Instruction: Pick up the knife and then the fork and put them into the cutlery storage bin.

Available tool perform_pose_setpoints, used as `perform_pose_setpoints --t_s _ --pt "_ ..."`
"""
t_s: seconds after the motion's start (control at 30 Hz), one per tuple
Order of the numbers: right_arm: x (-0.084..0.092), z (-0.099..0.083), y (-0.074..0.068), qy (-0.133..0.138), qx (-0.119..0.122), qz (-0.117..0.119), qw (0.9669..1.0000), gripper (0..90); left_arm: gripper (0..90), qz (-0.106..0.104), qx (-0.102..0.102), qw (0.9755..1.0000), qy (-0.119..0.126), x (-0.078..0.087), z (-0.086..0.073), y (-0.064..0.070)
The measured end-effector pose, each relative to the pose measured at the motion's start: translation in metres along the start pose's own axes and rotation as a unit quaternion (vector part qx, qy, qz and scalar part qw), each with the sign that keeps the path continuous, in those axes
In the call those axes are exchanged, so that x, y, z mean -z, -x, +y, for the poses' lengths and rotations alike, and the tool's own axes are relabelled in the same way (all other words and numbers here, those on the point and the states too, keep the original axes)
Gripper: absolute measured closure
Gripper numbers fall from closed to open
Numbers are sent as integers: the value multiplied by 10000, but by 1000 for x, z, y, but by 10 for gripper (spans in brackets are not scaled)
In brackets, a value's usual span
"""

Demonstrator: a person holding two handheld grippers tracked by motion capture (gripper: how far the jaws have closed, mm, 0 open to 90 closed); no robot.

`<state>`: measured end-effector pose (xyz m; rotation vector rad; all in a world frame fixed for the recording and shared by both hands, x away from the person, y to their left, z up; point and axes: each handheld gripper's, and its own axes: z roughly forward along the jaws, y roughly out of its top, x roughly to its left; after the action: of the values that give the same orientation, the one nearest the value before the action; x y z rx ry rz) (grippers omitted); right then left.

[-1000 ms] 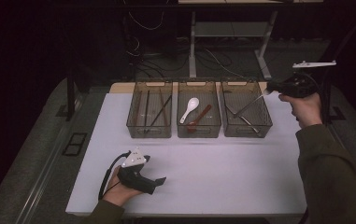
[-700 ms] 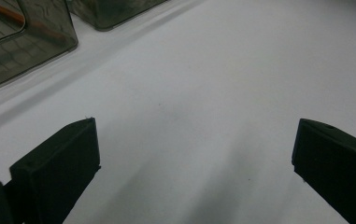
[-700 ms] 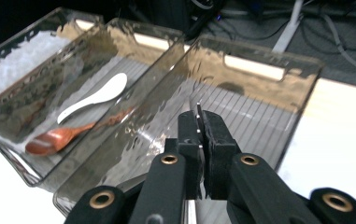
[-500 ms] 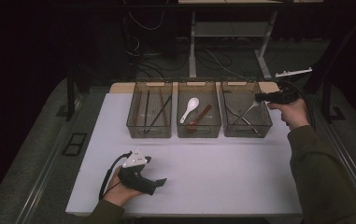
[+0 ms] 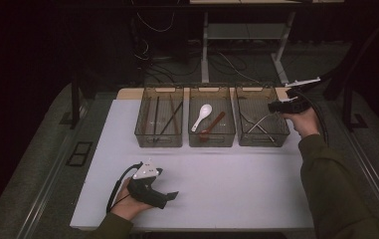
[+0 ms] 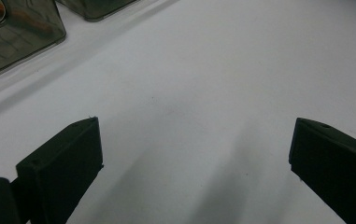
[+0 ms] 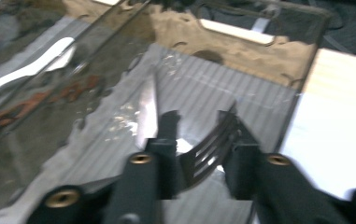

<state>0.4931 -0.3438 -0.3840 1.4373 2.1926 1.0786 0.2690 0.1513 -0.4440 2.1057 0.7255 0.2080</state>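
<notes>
**Ana:** Table [image 5: 217, 179] first: a wide white-topped table, with three clear smoky plastic bins in a row along its far edge.

**Ben:** What lies in them?

**Ana:** The left bin [image 5: 158, 117] holds thin dark sticks. The middle bin [image 5: 211, 117] holds a white ceramic soup spoon [image 5: 202, 115] and a reddish-brown spoon [image 5: 212, 126] crossing beside it. The right bin [image 5: 261, 117] holds metal cutlery.

**Ben:** And the hands?

**Ana:** The right gripper [image 5: 276, 106], black with a trailing cable, is held over the right bin's far right corner. The left gripper [image 5: 171, 196] rests on the near part of the table, well apart from the bins.

**Ben:** How do the jaws stand?

**Ana:** In the left gripper view they are spread wide over bare white table, nothing between them. The right ones have just been opening; in the right gripper view a silver metal fork [image 7: 208, 149] sits between them, tines up, inside the right bin. That frame is blurred, but gaps show on either side of the fork, so the pads seem not to press it.

**Ben:** Anything smaller?

**Ana:** A shiny metal knife blade [image 7: 148, 112] just left of the fork.
</notes>
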Motion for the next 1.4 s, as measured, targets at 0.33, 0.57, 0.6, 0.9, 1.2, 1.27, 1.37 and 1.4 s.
perform_pose_setpoints --t_s 0.33,0.57,0.6,0.9,1.2,1.27,1.37,1.4 --pt "18 1 9 365 -52 -73 9993 442 15 0 -34 10000 -10 -1 0 0" --pt "29 -3 5 537 -83 264 9982 375 16 -6 -43 10000 -7 -1 0 0" --pt "32 -4 3 586 -71 333 9977 367 16 -8 -41 10000 4 0 0 0" --pt "50 -18 -21 857 211 617 9942 268 24 -48 -55 10000 -4 0 0 0" --pt "62 -35 -48 938 426 700 9922 197 28 -51 -67 10000 17 0 1 1" --pt "64 -40 -54 923 466 724 9920 193 28 -58 -55 10000 2 0 1 1" --pt "67 -48 -62 886 520 778 9917 183 24 -52 -16 10000 53 1 1 1" --pt "68 -50 -64 877 540 768 9917 179 21 -32 -8 10000 62 1 1 1"
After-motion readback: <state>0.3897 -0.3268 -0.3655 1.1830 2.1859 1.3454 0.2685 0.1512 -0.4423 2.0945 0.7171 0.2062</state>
